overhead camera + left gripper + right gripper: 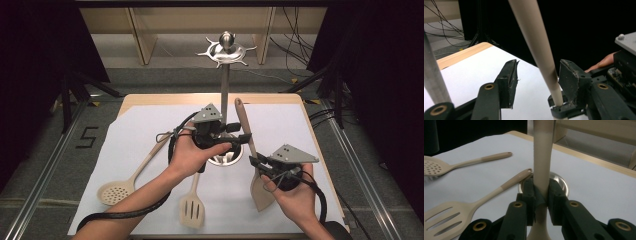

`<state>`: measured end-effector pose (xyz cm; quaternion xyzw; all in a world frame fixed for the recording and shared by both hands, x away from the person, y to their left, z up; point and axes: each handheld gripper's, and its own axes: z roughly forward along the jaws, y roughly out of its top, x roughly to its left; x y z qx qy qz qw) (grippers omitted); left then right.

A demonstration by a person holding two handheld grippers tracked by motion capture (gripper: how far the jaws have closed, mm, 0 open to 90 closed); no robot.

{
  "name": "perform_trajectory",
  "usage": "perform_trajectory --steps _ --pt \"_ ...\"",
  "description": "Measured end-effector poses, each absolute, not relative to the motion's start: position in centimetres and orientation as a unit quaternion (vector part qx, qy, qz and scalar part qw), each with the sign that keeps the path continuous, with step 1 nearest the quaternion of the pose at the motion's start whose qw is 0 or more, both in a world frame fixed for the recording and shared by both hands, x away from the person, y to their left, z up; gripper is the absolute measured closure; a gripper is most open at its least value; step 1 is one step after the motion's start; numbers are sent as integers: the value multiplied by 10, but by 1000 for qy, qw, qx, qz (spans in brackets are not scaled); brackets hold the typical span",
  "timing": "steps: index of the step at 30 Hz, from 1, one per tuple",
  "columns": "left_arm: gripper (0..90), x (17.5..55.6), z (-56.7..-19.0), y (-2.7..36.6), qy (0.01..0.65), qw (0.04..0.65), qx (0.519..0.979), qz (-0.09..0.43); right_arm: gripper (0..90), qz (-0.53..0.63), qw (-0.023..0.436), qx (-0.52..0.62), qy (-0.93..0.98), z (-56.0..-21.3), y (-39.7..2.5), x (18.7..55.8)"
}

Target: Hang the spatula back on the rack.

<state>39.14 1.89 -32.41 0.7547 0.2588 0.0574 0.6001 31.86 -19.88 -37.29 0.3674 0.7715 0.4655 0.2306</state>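
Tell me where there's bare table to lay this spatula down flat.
The far right corner, beyond the right hand-held gripper, is bare, and so is the far left, past the skimmer. The middle is crowded: the rack's base, the left hand-held gripper and the slotted turner sit close together there.

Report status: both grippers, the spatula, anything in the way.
Right gripper shut on spatula, held upright. Left gripper open, jaws astride its handle, one jaw touching or nearly. Rack pole close behind; slotted turner and skimmer lie aside.
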Motion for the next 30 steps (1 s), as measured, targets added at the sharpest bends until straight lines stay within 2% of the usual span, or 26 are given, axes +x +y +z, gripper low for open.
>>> perform_trajectory --steps 5,6,10,11,17,18,19,22,28,30 --pt "537 390 -323 15 261 604 751 57 791 463 229 367 774 -373 -196 317" --pt "585 393 -321 15 235 604 758 74 791 462 222 373 774 -373 -194 316" --pt "660 391 -319 15 230 606 757 78 791 460 232 361 777 -373 -195 317" --pt "672 391 -318 15 232 609 755 73 790 461 222 373 774 -373 -194 315" --pt "721 385 -316 12 219 621 750 67 790 467 232 365 771 -373 -193 317" --pt "732 379 -315 9 233 624 745 49 789 472 232 373 765 -374 -191 316" --pt "741 377 -314 8 229 625 745 50 789 470 242 362 768 -373 -192 317" --pt "746 372 -310 6 220 623 748 64 780 471 230 366 769 -372 -191 316" --pt "747 379 -305 9 203 627 747 86 636 486 233 344 769 -366 -195 322" --pt "747 380 -305 10 204 625 748 91 613 488 224 345 770 -364 -196 321"
